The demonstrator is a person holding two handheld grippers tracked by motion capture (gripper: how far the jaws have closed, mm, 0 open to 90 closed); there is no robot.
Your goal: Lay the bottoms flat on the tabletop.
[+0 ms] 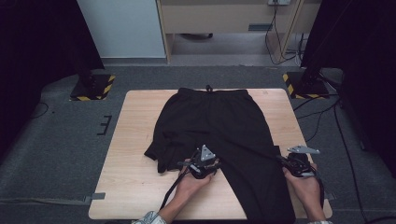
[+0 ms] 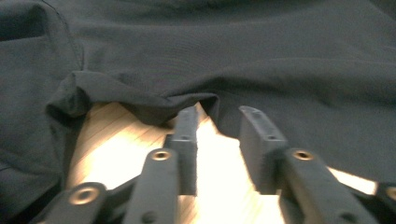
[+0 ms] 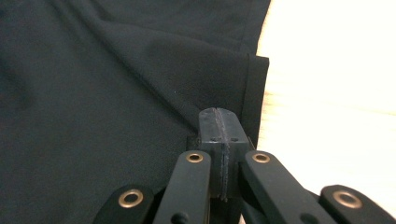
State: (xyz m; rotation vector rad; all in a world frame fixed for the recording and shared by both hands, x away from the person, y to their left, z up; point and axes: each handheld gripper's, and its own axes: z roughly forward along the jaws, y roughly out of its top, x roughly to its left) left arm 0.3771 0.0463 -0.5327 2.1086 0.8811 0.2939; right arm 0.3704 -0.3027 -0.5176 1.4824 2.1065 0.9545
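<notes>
Black trousers lie flat on the wooden table, waistband at the far edge; the left leg is bunched and folded up, the right leg runs to the near edge. My left gripper rests at the inner edge between the legs. In the left gripper view its jaws stand apart, with the folded cloth edge just past the tips and bare wood between them. My right gripper is at the outer edge of the right leg. Its jaws are pressed together at the cloth, and creases run toward the tips.
Bare wood shows left of the trousers and along the right edge. Around the table is grey carpet with cables. Two stands with yellow-black striped bases sit at the far corners.
</notes>
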